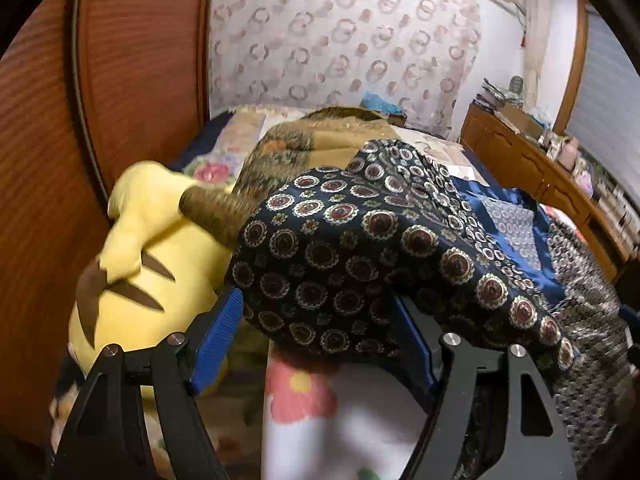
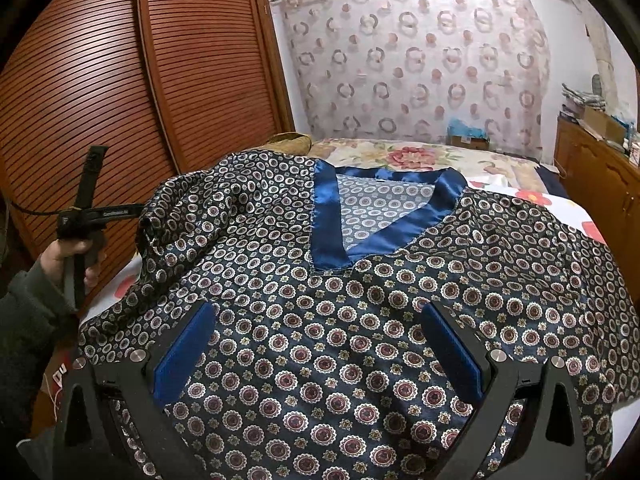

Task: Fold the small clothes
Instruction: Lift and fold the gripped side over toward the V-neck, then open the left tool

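A dark navy top [image 2: 320, 312] with round medallion print and a shiny blue V-neck band [image 2: 326, 216] lies spread on the bed, front up. My right gripper [image 2: 320, 344] is open just above its chest area, one pad on each side, holding nothing. In the left wrist view the top's left sleeve or shoulder [image 1: 360, 256] is draped over the fingers of my left gripper [image 1: 320, 320], which stand wide apart; the right finger is partly hidden by the cloth. The left gripper's handle [image 2: 86, 216] and the hand holding it show at the left of the right wrist view.
A yellow plush toy [image 1: 140, 264] with brown marks lies left of the top against the wooden slatted wardrobe [image 2: 120, 80]. The bed has a floral sheet [image 2: 420, 156] and an olive blanket [image 1: 320, 136]. A wooden dresser [image 1: 540, 168] with clutter stands along the right.
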A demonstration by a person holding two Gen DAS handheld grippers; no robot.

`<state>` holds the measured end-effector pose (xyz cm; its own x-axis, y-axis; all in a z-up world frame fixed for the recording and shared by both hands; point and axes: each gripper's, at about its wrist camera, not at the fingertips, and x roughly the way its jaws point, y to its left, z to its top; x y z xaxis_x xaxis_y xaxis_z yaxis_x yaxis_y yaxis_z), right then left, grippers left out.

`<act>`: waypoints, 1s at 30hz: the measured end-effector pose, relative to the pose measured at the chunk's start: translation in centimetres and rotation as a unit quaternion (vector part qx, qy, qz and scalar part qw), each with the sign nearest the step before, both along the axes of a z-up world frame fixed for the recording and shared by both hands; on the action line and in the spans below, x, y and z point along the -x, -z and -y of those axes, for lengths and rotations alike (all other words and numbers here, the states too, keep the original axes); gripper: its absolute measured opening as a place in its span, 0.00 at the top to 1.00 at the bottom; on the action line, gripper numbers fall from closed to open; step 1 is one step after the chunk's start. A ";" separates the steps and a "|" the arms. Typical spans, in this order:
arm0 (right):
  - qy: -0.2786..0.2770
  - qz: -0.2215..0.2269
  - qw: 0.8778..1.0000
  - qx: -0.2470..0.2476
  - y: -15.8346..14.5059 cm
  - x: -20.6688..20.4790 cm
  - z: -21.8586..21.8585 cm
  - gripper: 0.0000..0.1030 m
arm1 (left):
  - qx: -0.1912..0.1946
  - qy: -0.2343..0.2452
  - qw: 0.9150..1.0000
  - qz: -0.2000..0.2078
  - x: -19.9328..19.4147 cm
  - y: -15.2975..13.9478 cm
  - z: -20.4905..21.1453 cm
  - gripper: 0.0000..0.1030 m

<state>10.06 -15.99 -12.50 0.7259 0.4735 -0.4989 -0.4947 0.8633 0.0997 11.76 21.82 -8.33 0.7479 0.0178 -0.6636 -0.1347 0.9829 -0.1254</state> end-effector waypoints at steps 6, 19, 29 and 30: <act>0.004 -0.007 1.000 -0.005 0.3 -0.1 0.6 0.01 | -0.025 0.025 0.999 -0.006 -1.8 0.1 1.0 0.28; 0.005 -0.005 1.000 -0.009 0.0 -0.1 1.1 0.01 | -0.036 0.054 0.997 -0.045 -3.4 1.5 1.3 1.00; 0.002 -0.002 1.000 -0.007 -0.2 -0.1 0.8 0.01 | -0.050 0.073 0.994 0.066 -1.1 -6.1 3.9 1.00; 0.003 -0.003 1.000 -0.008 -0.2 -0.1 0.8 0.01 | -0.055 0.080 0.992 0.075 -1.3 -6.9 4.5 1.00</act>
